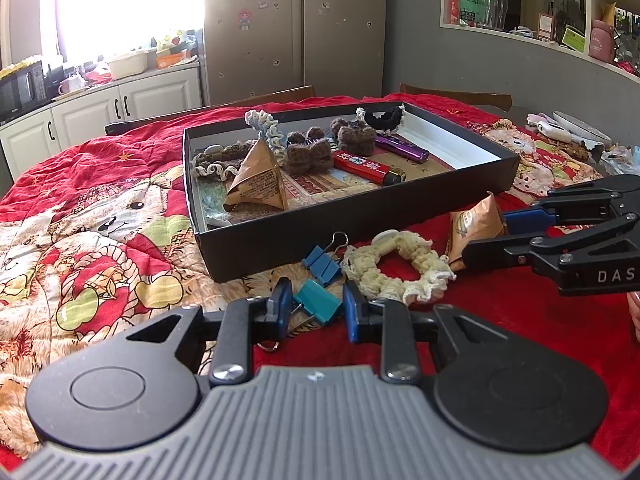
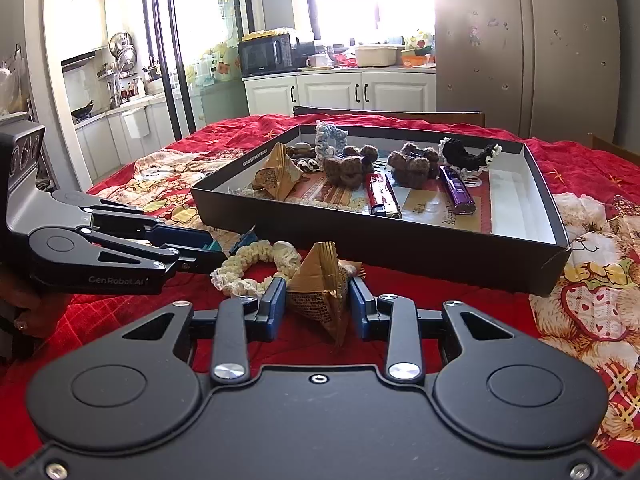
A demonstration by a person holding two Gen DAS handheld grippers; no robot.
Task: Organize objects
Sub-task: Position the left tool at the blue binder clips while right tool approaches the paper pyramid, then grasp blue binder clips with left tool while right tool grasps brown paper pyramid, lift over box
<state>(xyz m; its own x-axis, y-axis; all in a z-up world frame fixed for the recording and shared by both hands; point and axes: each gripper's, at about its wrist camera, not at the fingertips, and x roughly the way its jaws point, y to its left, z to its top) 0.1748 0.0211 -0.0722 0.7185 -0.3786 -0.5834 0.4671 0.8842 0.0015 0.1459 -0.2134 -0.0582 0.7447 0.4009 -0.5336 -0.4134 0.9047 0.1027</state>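
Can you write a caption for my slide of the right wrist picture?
Right gripper clamps a brown pyramid-shaped paper packet before the black cardboard box.

A lived-in home kitchen and dining area. White panelled base cabinets with black handles [image 2: 340, 92] carry a black microwave oven [image 2: 266, 54], a tall grey two-door refrigerator dotted with small magnets [image 1: 294, 26] stands beside them, steel pans [image 2: 122, 54] hang near a stove, and a red cartoon-bear quilt [image 1: 92, 216] covers the table.

Left gripper [image 1: 314, 308] low over the red cloth, angled downward, blue pads closed on a teal clip [image 1: 318, 300]; right gripper [image 2: 318, 304] alongside, tilted down likewise, pads pressed on a brown paper packet [image 2: 320, 292]
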